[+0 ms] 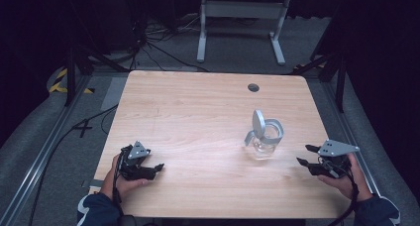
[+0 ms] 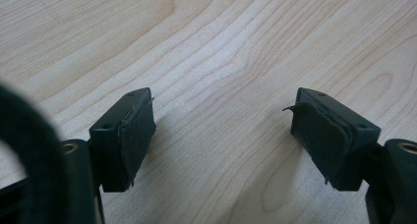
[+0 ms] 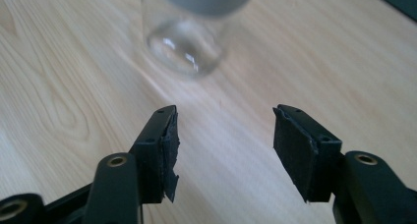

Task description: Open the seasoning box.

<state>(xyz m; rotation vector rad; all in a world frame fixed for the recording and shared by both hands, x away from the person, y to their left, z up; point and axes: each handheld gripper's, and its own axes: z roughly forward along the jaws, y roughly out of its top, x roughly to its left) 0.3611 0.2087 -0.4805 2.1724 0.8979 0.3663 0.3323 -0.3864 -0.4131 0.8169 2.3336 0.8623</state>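
a lab or studio: black curtains (image 1: pixel 29 47), floor cables (image 1: pixel 158 47), metal rails (image 1: pixel 39 151) around a lone wooden table (image 1: pixel 198 112).

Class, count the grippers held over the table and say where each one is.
2. The left gripper is at the table's near-left corner; the right gripper is at its near-right edge, beside the glass jug.

Clear glass jar (image 1: pixel 264 139), grey hinged lid open, upright
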